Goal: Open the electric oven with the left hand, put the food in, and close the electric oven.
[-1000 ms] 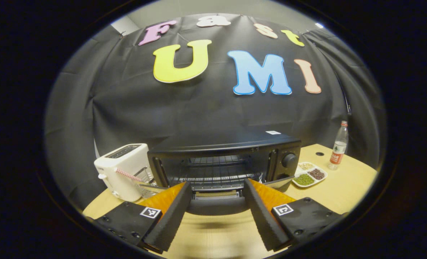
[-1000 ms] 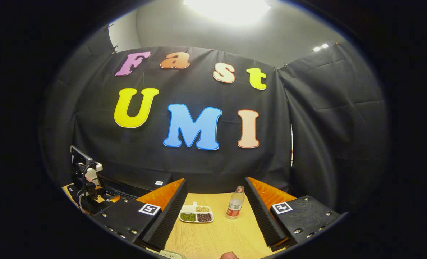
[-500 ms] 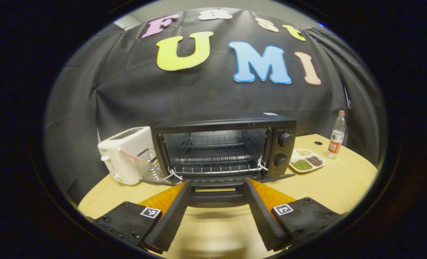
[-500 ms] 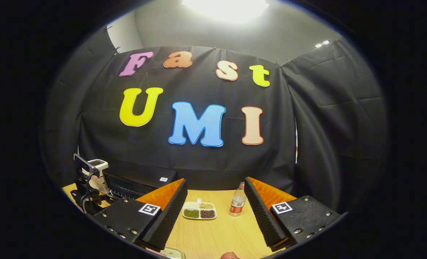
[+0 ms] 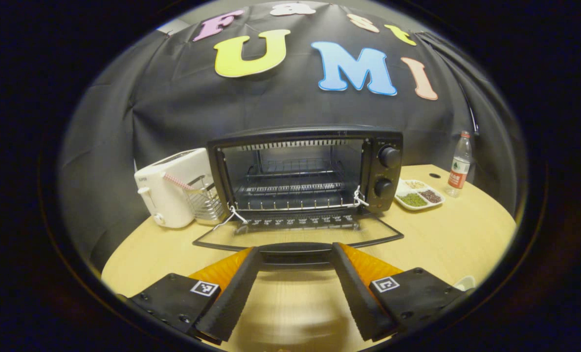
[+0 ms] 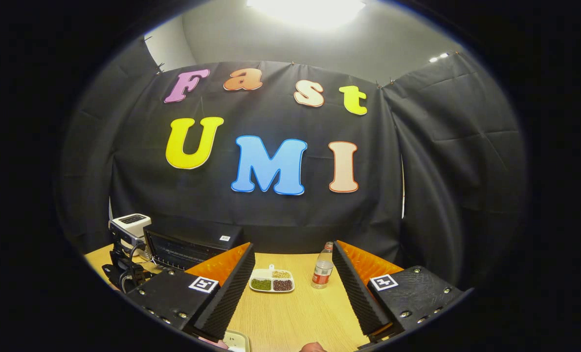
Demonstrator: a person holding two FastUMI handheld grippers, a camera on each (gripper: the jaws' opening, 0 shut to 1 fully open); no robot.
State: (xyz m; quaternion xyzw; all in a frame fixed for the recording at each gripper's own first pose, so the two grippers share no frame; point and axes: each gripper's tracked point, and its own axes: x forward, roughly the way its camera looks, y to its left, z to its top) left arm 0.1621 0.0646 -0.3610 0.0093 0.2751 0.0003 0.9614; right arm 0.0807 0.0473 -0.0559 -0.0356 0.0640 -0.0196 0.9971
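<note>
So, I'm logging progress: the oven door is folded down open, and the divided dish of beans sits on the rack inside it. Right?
Not quite. The oven door is down, but the divided dish sits on the table right of the oven, as the left gripper view shows.

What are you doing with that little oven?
The left gripper is at the handle of the oven door, which lies folded down flat. The oven stands open with bare racks. The right gripper hangs open over the table, holding nothing. No food is inside yet.
</note>
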